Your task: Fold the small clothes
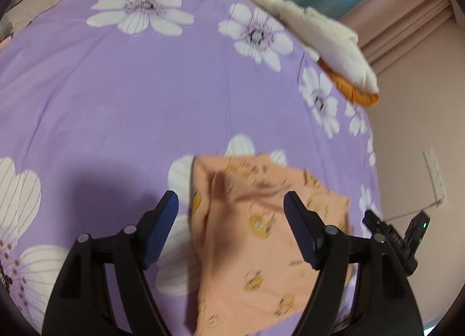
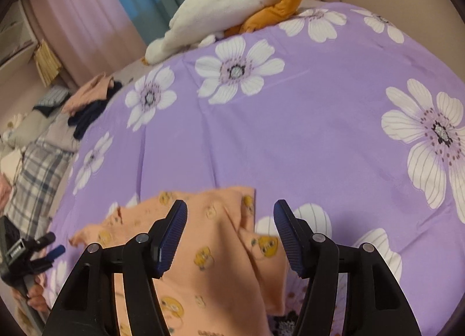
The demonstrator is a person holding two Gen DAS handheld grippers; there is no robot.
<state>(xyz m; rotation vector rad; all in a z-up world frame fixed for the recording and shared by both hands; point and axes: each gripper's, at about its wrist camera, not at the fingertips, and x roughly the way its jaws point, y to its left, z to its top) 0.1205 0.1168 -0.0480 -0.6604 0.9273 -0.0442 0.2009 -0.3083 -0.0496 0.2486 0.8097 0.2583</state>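
A small peach garment [image 1: 255, 248] with yellow cartoon prints lies crumpled and partly folded on the purple flowered bedspread [image 1: 130, 89]. My left gripper [image 1: 231, 199] hovers open over its left half, with no cloth pinched between the blue pads. In the right wrist view the same garment [image 2: 215, 248] lies under my right gripper [image 2: 231, 206], whose jaws also stand apart and hold nothing. The right gripper [image 1: 389, 234] shows at the garment's right edge in the left wrist view. At the far left of the right wrist view is the left gripper [image 2: 43, 251], held by a hand.
A white and orange plush item [image 1: 328, 36] [image 2: 232, 4] lies at the bed's far edge. A pile of peach and dark clothes [image 2: 90, 97] sits by a plaid pillow [image 2: 37, 179]. Curtains and a wall with a power strip [image 1: 434, 179] stand beyond the bed.
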